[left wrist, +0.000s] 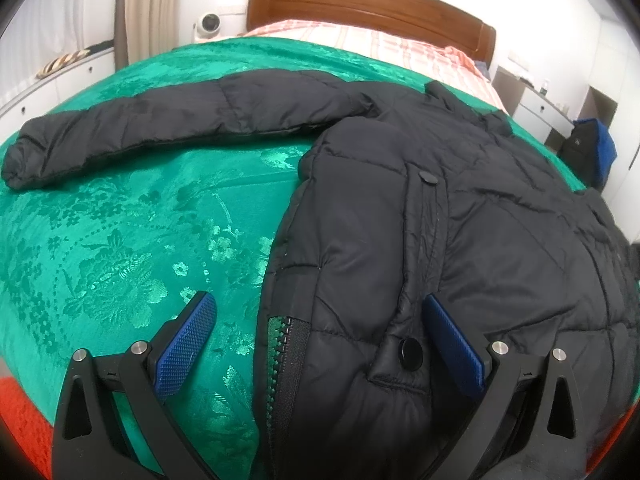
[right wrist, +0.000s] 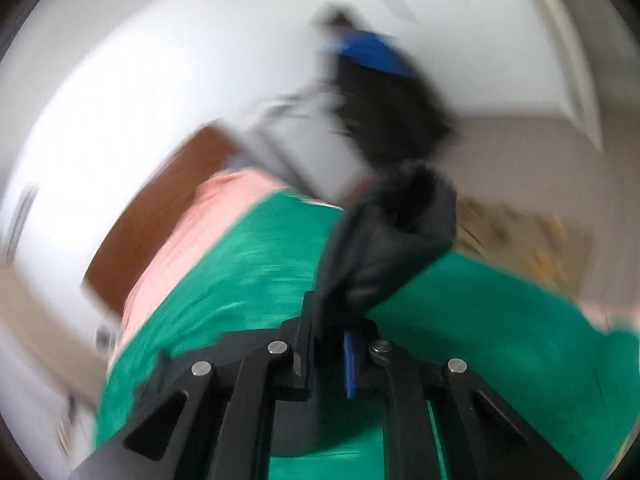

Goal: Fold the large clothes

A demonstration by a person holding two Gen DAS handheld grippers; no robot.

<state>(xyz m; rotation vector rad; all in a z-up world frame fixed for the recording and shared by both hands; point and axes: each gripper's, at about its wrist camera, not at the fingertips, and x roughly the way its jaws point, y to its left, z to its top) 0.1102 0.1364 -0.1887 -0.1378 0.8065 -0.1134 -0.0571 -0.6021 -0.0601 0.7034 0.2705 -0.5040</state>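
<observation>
Jaws of my left gripper spread wide over the black puffer jacket's hem, while my right gripper clamps its sleeve above the green bedspread.

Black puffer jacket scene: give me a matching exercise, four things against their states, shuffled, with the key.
Things:
1. left gripper
2. right gripper
3. outstretched sleeve
4. headboard

States:
A. brown wood, at the far end of the bed
B. lying flat on the green bedspread
C. open, over the hem of the black puffer jacket
D. shut on the lifted sleeve cuff

Pairs: 1-C, 2-D, 3-B, 4-A
</observation>
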